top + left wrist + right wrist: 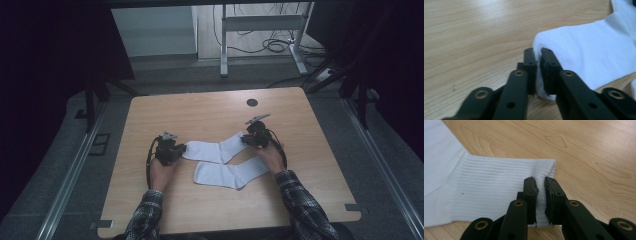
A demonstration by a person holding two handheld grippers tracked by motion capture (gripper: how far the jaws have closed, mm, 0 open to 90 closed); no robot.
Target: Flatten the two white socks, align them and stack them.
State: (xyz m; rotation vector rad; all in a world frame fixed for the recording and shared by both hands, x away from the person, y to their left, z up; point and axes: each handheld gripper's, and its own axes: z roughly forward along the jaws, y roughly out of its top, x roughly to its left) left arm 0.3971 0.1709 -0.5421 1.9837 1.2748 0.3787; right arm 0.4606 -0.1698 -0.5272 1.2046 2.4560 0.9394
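Left claw [537, 58]: pressed together on the toe end of the upper sock [589, 50]; a fold of white cloth sits pinched between the 2 black jaws, low centre of the left gripper view.
Left claw, high view [181, 149]: left of centre, jaws pointing toward the right of the frame, tips at the sock's left end.
Right claw [539, 185]: pinching the ribbed cuff edge of the same upper sock [496, 182]; knit cloth gathered between the jaws, lower centre of the right gripper view.
Right claw, high view [245, 139]: right of centre, grey three-cornered plate on top, tips at the sock's upper right end.
Upper sock [216, 149]: white, flat on the counter, spanning between the 2 claws, toe at left, cuff at right, middle of the frame.
Lower sock [230, 173]: white, flat, just below the upper sock, close alongside it; contact between the 2 cannot be told.
Hands: left hand [161, 172] and right hand [272, 155] come in from the bottom edge, plaid sleeves [305, 207] on both forearms.
Counter [200, 112]: light wood grain, a round dark hole [252, 102] in its upper right part.
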